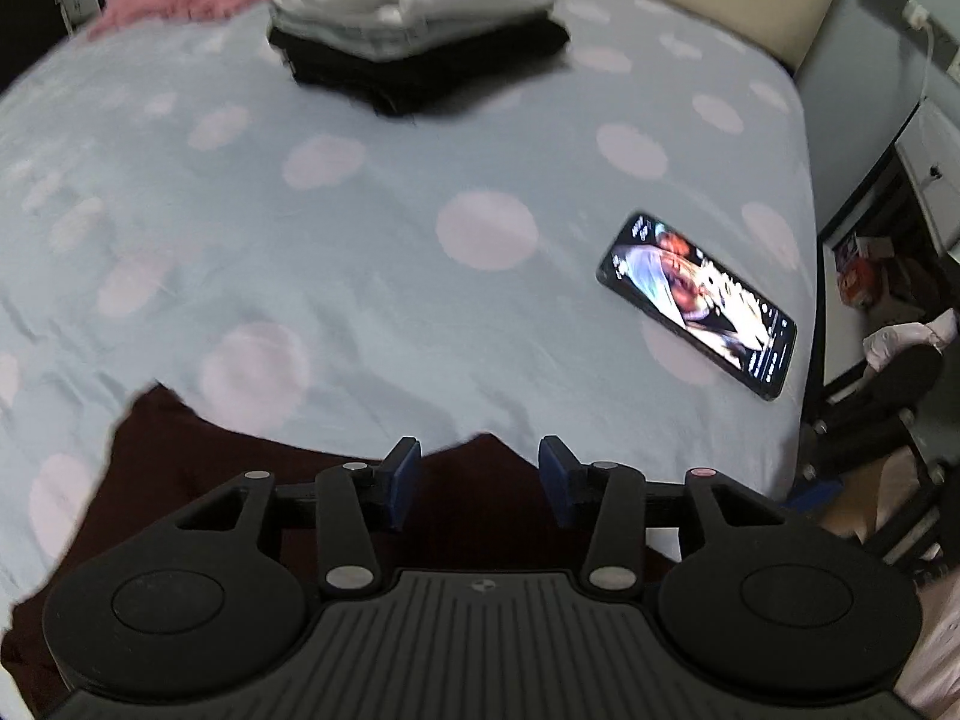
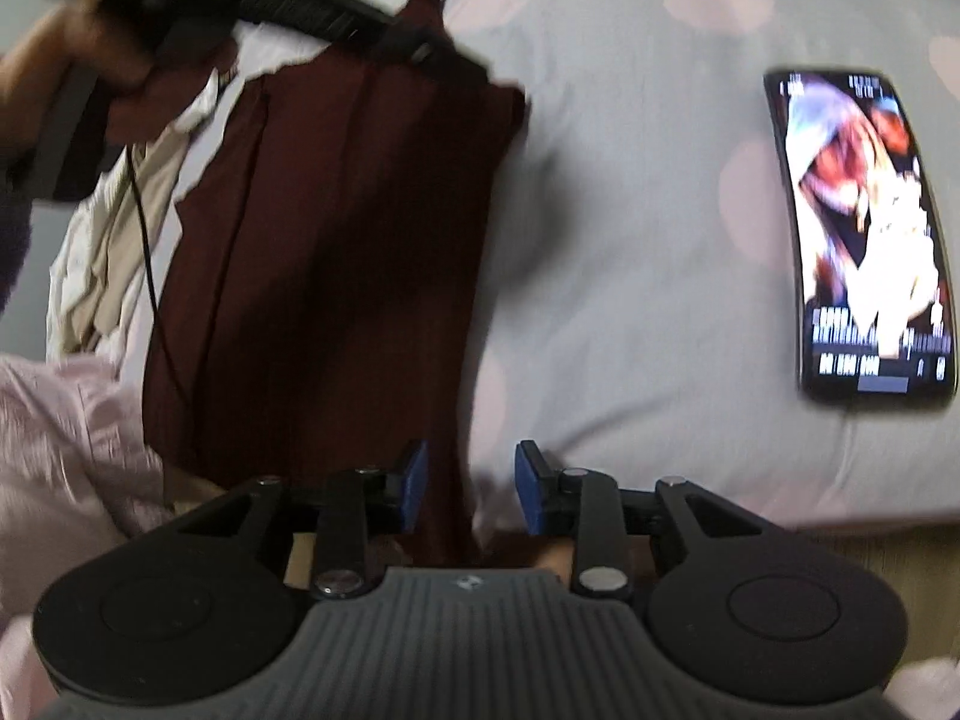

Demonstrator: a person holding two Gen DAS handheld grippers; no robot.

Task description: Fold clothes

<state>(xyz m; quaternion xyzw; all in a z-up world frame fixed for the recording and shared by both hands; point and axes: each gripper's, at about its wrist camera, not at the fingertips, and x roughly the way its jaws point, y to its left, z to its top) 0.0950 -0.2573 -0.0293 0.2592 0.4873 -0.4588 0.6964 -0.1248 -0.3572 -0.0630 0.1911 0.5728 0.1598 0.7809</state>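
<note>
Flatly, a dark maroon garment (image 2: 336, 252) is seen laid in a long, creased panel on the dotted bed sheet (image 2: 630, 240), with the right tool (image 2: 471, 486) and left tool (image 1: 479, 474) both spread wide, gripping nothing.

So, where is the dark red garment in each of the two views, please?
Left wrist view: the dark red garment lies at the bottom left, under the open left gripper.
Right wrist view: it runs from upper centre down to the open right gripper.
Shared landmark: the lit phone on the dotted bedsheet, right of the garment.
</note>
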